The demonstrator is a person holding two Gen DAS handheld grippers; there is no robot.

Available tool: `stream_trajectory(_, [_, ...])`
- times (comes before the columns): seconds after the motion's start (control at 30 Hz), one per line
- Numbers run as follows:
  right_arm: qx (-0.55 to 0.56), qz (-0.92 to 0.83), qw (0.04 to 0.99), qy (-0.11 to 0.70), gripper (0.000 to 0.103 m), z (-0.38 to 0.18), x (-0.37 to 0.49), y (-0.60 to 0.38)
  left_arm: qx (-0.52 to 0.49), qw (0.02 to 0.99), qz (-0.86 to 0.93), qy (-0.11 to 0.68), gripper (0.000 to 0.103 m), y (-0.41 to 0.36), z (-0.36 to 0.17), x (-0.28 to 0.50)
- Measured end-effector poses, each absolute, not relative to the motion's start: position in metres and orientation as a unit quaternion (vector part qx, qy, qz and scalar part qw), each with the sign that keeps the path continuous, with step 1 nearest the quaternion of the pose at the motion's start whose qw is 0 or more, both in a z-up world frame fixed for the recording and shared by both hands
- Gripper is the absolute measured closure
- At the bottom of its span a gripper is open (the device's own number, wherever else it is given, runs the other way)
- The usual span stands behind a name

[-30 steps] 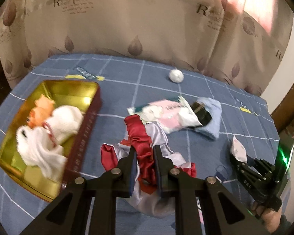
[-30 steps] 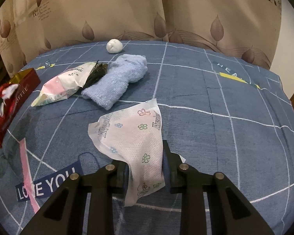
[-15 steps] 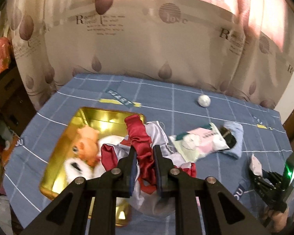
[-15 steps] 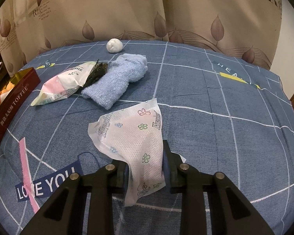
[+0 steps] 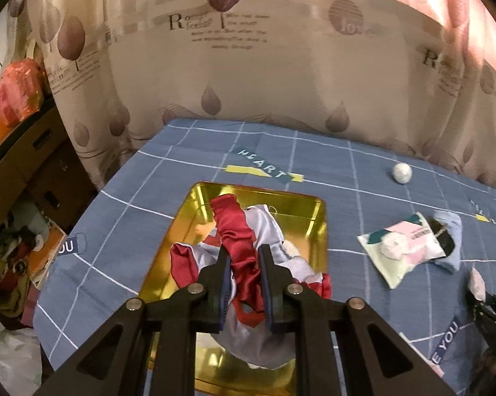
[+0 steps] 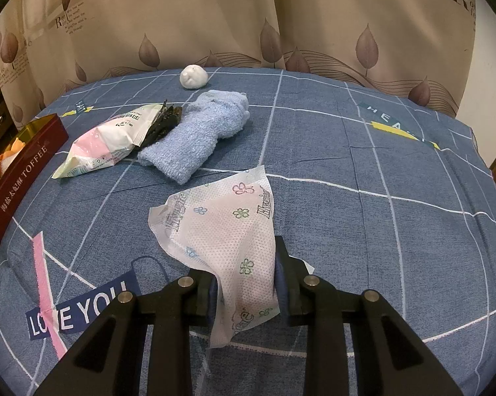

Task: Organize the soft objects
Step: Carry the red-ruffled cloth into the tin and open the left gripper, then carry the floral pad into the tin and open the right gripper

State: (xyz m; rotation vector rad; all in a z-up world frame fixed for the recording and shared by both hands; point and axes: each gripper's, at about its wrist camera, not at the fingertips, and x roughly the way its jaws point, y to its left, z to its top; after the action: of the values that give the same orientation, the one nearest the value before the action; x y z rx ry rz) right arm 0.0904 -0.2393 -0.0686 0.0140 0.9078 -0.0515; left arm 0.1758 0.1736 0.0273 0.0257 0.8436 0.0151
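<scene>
My left gripper [image 5: 244, 264] is shut on a red and white satin cloth [image 5: 238, 241], which hangs in a bunch above the open gold tin [image 5: 317, 227]. An orange and white plush toy [image 6: 7, 161] lies in that tin, mostly hidden under the cloth in the left wrist view. My right gripper [image 6: 246, 277] is shut on a white flower-printed wipe packet [image 6: 221, 231], held just over the blue bedspread [image 6: 380, 231]. A folded light blue towel [image 6: 198, 135], a pink and white snack pack [image 6: 109, 142] and a small white ball [image 6: 193, 77] lie further back.
A dark hair clip [image 6: 163, 122] sits between the pack and the towel. The tin's dark red side [image 6: 20, 178] stands at the left in the right wrist view. A leaf-print curtain [image 5: 248, 66] runs behind the bed. Cardboard boxes and clutter [image 5: 20, 231] fill the floor at the left.
The left gripper carried the red and white cloth from the bedspread leftward until it hangs over the gold tin. The right gripper and its packet have stayed in place.
</scene>
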Motion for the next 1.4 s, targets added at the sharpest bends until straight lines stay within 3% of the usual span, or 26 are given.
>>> stream_trajectory(0.57, [0.006, -0.025, 0.898, 0.438, 0.075, -0.069, 0.090, -0.239, -0.018, 0.914, 0.016, 0.405, 0.087, 0.185, 0.033, 0.225])
stream_trajectory(0.87, [0.007, -0.025, 0.898, 0.438, 0.075, -0.068, 0.090, -0.239, -0.005, 0.895, 0.003, 0.446, 0.085, 0.169, 0.001, 0.237])
stream_trajectory(1.0, [0.007, -0.025, 0.898, 0.438, 0.074, -0.068, 0.090, -0.240, -0.014, 0.891, 0.013, 0.454, 0.081, 0.172, -0.007, 0.241])
stream_trajectory(1.1, [0.006, -0.025, 0.898, 0.439, 0.074, -0.068, 0.090, -0.240, -0.028, 0.890, 0.019, 0.455, 0.065, 0.176, -0.007, 0.242])
stream_trajectory(1.2, [0.007, -0.025, 0.898, 0.439, 0.074, -0.068, 0.090, -0.240, -0.037, 0.889, 0.012, 0.456, 0.058, 0.178, -0.004, 0.242])
stream_trajectory(1.4, [0.007, -0.025, 0.898, 0.439, 0.074, -0.068, 0.090, -0.240, -0.030, 0.896, 0.013, 0.442, 0.056, 0.179, 0.010, 0.229])
